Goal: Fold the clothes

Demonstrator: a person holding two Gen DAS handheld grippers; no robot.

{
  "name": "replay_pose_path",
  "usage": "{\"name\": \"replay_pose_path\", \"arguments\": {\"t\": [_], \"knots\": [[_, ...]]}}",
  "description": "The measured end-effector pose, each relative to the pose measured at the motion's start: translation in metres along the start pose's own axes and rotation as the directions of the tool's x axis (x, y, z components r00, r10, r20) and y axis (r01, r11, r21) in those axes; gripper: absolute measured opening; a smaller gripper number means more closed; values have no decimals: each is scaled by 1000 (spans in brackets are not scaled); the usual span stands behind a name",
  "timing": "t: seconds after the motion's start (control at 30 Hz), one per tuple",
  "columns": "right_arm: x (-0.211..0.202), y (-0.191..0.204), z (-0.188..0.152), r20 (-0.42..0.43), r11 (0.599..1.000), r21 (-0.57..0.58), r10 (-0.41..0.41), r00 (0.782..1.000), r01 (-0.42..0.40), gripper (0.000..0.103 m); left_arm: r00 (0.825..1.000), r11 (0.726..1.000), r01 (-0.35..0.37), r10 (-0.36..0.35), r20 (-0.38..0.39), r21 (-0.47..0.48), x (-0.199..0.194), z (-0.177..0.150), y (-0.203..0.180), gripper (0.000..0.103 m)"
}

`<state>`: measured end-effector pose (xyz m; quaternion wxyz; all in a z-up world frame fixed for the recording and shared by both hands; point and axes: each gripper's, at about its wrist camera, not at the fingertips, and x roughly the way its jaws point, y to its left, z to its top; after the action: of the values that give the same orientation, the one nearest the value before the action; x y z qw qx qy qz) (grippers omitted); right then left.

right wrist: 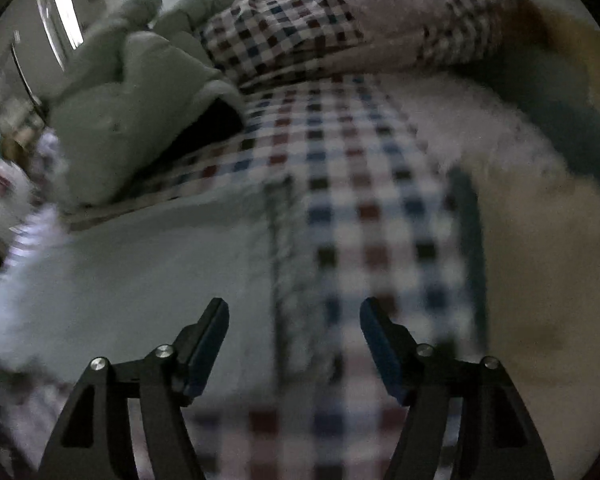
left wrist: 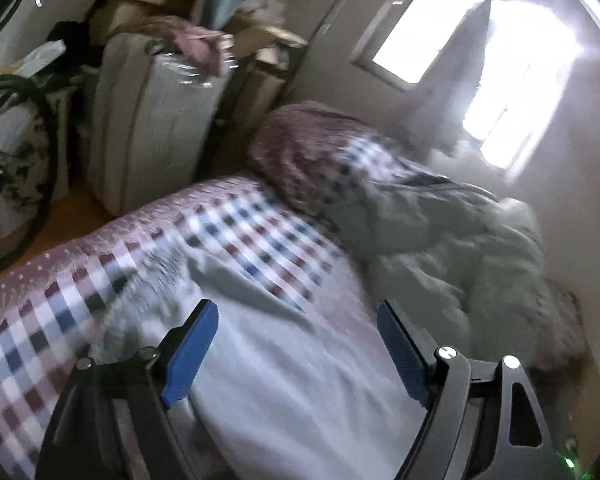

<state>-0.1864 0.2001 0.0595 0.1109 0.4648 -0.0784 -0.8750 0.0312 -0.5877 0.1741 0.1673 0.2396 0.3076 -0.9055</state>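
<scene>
Both grippers hang above a bed (left wrist: 228, 224) covered with a checked sheet, and both pictures are blurred, so small details cannot be read. The left gripper (left wrist: 296, 316) has its jaws spread wide with nothing between them; under it lies a pale cloth (left wrist: 284, 380), flat on the sheet. The right gripper (right wrist: 294, 314) is also spread open and empty, and it points down at the place where the edge of the same pale cloth (right wrist: 160, 264) meets the checked sheet. A green padded jacket (left wrist: 440, 232) lies in a heap near the pillow (left wrist: 300, 140), apart from both grippers. I judge that the step in hand is between two grips: the pale cloth is lying free on the bed and no tool holds it. How far the folding has gone I cannot tell, because the shape of the cloth is not clear. The next move probably calls for bringing each open gripper down to an edge or a corner of the cloth, closing on one layer only, not on the sheet below, and then lifting both sides together so the fold stays straight.
</scene>
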Motion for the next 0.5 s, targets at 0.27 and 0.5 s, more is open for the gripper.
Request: {"name": "replay_pose_path", "arguments": {"t": [0.27, 0.5], "knots": [[23, -26, -52, -61, 953, 226, 221, 973, -202, 72, 988, 980, 152, -147, -51, 125, -103, -80, -72, 87], [38, -28, -73, -64, 881, 374, 336, 940, -289, 72, 970, 960, 237, -227, -82, 149, -144, -151, -118, 89]]}}
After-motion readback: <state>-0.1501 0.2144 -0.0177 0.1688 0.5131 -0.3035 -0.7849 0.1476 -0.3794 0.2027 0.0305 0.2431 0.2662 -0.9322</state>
